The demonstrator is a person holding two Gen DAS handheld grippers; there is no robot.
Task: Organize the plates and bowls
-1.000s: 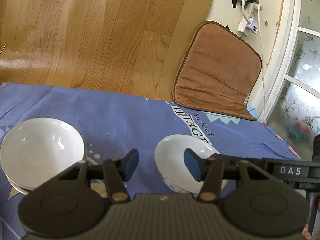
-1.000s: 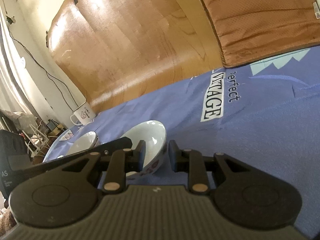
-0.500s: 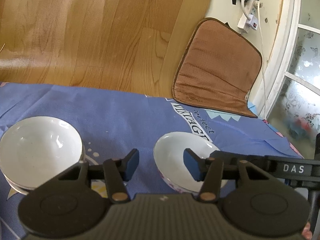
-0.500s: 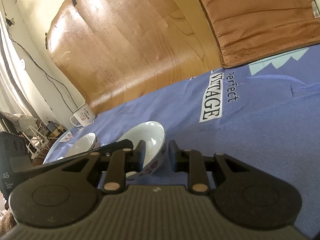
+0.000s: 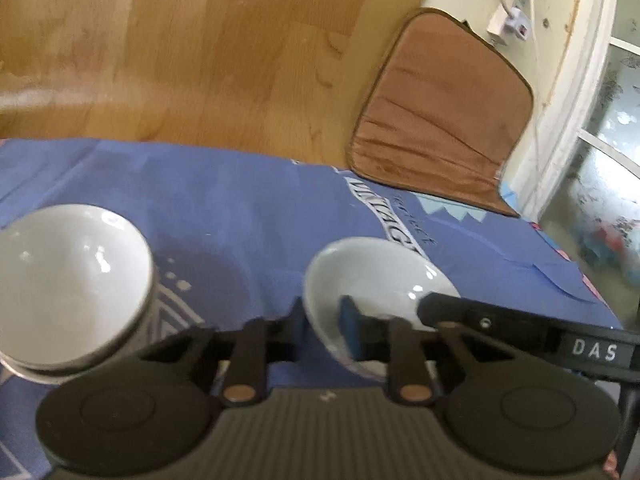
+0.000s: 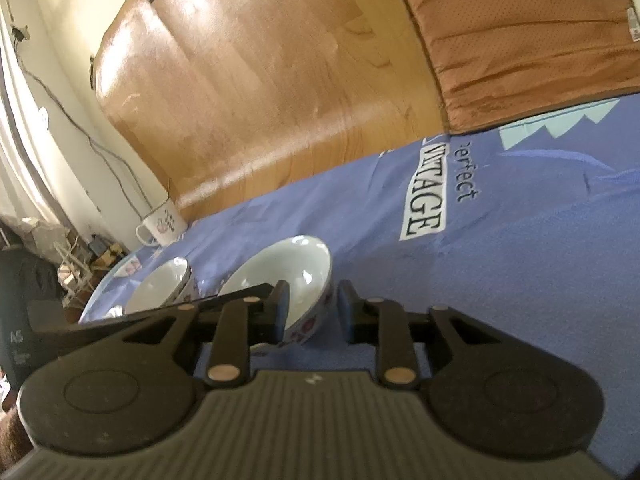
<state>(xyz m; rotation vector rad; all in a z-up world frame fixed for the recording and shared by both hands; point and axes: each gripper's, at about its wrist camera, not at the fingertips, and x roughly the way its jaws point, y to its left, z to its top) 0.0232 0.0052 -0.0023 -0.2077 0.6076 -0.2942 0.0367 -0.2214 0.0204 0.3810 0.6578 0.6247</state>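
Both tongs straddle the bowl (image 5: 372, 276) rim: left gripper (image 5: 322, 322) clamped on it, right gripper (image 6: 312, 310) closing, with bare cloth (image 6: 520, 260) alongside.

both wrist views low, close, angled down, from opposite sides of one shared bowl (image 5: 376, 276) (image 6: 288, 280)

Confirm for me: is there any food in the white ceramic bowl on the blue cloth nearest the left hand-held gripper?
No: the white ceramic bowl shows only a bare glossy inside.
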